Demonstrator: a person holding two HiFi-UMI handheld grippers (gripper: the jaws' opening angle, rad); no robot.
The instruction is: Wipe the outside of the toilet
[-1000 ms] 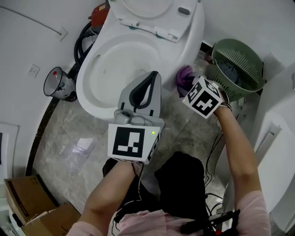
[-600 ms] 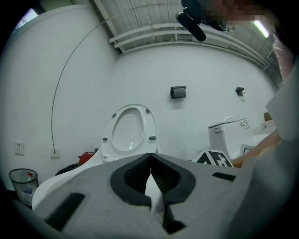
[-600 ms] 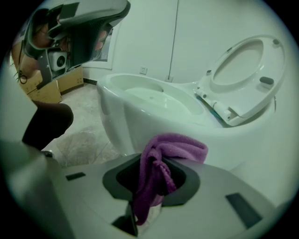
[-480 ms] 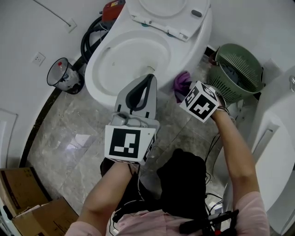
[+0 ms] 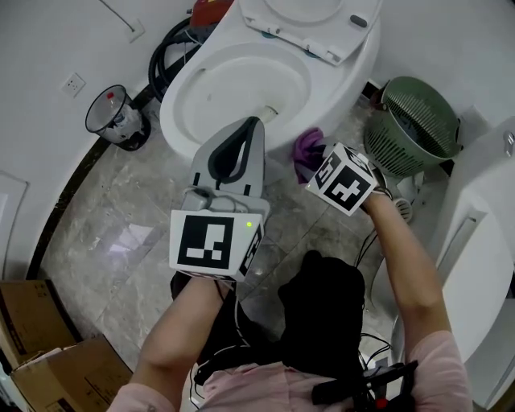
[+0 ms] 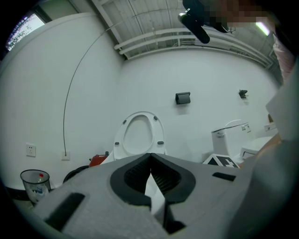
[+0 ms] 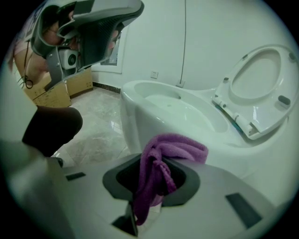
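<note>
A white toilet (image 5: 241, 88) with its seat and lid raised (image 5: 314, 24) stands at the top of the head view. My right gripper (image 5: 310, 161) is shut on a purple cloth (image 5: 306, 151), held against the bowl's right outer side near the floor. In the right gripper view the purple cloth (image 7: 161, 163) bunches between the jaws, close to the toilet's outer wall (image 7: 140, 126). My left gripper (image 5: 245, 129) is shut with nothing in it and hovers over the bowl's front rim. The left gripper view shows the raised seat (image 6: 139, 137) beyond the closed jaws.
A green basket (image 5: 418, 125) stands right of the toilet, beside a white fixture (image 5: 475, 249). A small bin (image 5: 113, 117) and a black hose (image 5: 173, 48) sit at the left by the wall. Cardboard boxes (image 5: 40, 354) lie at the lower left. Cables trail on the marble floor.
Both grippers have drifted down the picture and slightly left relative to the toilet. The right gripper with the cloth has slid along the bowl's outer side toward its front. The left stays shut.
</note>
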